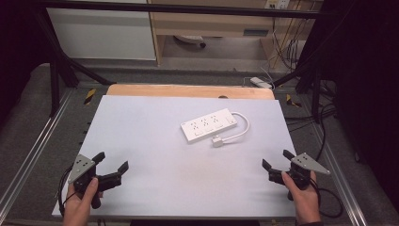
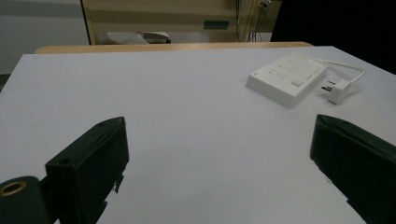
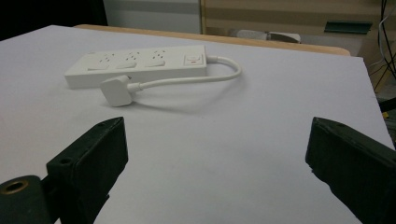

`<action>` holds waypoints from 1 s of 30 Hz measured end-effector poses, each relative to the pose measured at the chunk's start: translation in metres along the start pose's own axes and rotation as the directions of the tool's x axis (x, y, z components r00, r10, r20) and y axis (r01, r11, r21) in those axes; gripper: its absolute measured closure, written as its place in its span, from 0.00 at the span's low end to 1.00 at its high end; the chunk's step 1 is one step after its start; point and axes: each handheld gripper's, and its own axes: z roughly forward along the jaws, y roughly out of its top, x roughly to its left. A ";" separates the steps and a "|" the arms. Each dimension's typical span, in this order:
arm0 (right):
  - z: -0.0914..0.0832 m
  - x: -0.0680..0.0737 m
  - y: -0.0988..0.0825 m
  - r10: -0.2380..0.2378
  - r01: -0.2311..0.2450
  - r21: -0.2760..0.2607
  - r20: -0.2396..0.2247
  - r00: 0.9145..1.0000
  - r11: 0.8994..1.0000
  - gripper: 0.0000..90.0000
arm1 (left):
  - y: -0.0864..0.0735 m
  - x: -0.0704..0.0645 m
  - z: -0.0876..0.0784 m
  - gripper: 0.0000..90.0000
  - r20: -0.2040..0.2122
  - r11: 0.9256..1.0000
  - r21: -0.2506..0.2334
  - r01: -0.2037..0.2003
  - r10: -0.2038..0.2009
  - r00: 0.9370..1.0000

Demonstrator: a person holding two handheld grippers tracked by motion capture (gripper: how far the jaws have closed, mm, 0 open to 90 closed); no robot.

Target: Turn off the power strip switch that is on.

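Note:
A white power strip [image 1: 209,125] lies right of the middle of the white table top [image 1: 155,141], with three socket groups and a switch at its right end. Its short white cord [image 1: 243,127] loops round to a white plug [image 1: 217,141] lying in front of the strip. In the left gripper view the strip [image 2: 287,77] and plug [image 2: 338,89] sit far off at the upper right; in the right gripper view the strip [image 3: 135,64] and plug [image 3: 116,90] lie ahead at the upper left. My left gripper [image 1: 111,163] is open at the near left corner, nothing between its jaws. My right gripper [image 1: 277,158] is open near the front right edge, also holding nothing.
A wooden board edge [image 1: 188,90] borders the table's far side. Black frame bars [image 1: 56,70] stand at both sides and metal rails [image 1: 28,155] run along the left. Another white power strip [image 1: 260,82] and tangled cables [image 1: 324,113] lie on the floor at the right.

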 end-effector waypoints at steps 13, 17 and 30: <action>-0.004 -0.005 0.002 0.043 -0.044 -0.034 -0.013 0.999 0.998 0.07 | 0.000 -0.002 0.001 0.05 0.013 1.000 0.002 -0.009 0.009 1.000; -0.007 -0.004 0.005 0.040 -0.040 -0.053 -0.015 0.999 0.998 0.09 | 0.000 -0.002 0.001 0.05 0.010 1.000 0.000 -0.008 0.008 1.000; -0.009 0.000 0.012 0.049 -0.052 -0.073 -0.043 0.998 0.996 0.03 | 0.000 -0.006 0.003 0.05 0.031 0.999 0.010 -0.033 0.032 0.999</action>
